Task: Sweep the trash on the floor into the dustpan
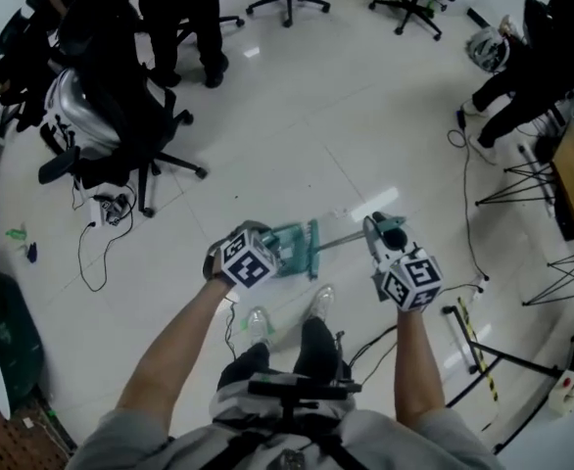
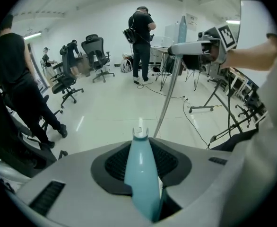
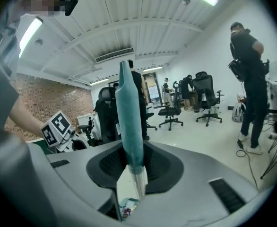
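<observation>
- Teal plastic marks the dustpan (image 1: 289,250) in the head view. It lies at 12 o'clock of the person's shoes (image 1: 287,313), between the two grippers. Whether it rests on the white floor (image 1: 297,116) I cannot tell.
- Also in the head view, the left forearm (image 1: 174,355) and right forearm (image 1: 414,360) reach forward from 6 o'clock. The left gripper (image 1: 253,248) meets the dustpan at its 9 o'clock side and points steeply down. The right gripper (image 1: 383,231) is at 3 o'clock and closer to level. A thin metal shaft (image 1: 341,240) runs from it to the pan's right edge.
- In the left gripper view, the left gripper (image 2: 144,171) is clamped on the dustpan handle (image 2: 141,150). The handle is pale blue, smooth and upright, with a notch at its tip. Behind it the metal shaft (image 2: 169,91) rises toward 1 o'clock to the right gripper (image 2: 178,48).
- In the right gripper view, the right gripper (image 3: 131,167) is clenched on the broom handle (image 3: 129,112). This is an upright teal sleeve, and the silver shaft (image 3: 137,183) comes out below it toward 6 o'clock. A small colourful scrap (image 3: 126,208) shows at the very bottom, too small to identify.
</observation>
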